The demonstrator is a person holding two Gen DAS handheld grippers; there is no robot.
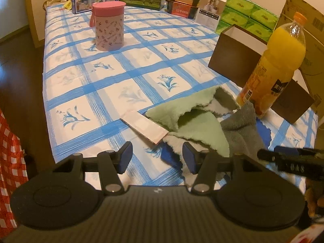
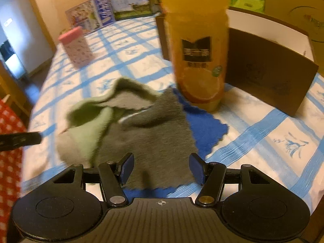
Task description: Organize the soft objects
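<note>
The desk [image 1: 66, 93] carries a blue-and-white checked cover, and the orange juice bottle [image 1: 273, 66] near its right edge serves well as a landmark. Behind the bottle stands an open brown box [image 1: 235, 54], and further behind it a stack of green tissue packs [image 1: 247, 14]. Far to the left of the bottle, toward the back, stands a pink-lidded canister [image 1: 108, 26].

The soft objects lie in one heap at the foot of the bottle, on its near-left side. The grey cloth [image 2: 154, 133] is the largest on top; its long axis seems to run from the bottle's base toward the right gripper [image 2: 161, 168], and its near edge comes between the jaws in the right wrist view. The green cloth [image 1: 194, 119] lies crumpled to the left of the grey one, farther from the bottle. A blue cloth [image 2: 204, 125] is under both and shows at the bottle's base. A flat pink packet [image 1: 144, 126] lies just beside the green cloth, on the side away from the bottle.

Both jaws are spread apart and hold nothing. The left gripper [image 1: 157, 158] is near the green cloth's near corner, with its right pad just at the fabric. The right gripper seems nearer to the grey cloth, so it is probably the one to take it; whether it touches the fabric cannot be told, because this view is blurred.
</note>
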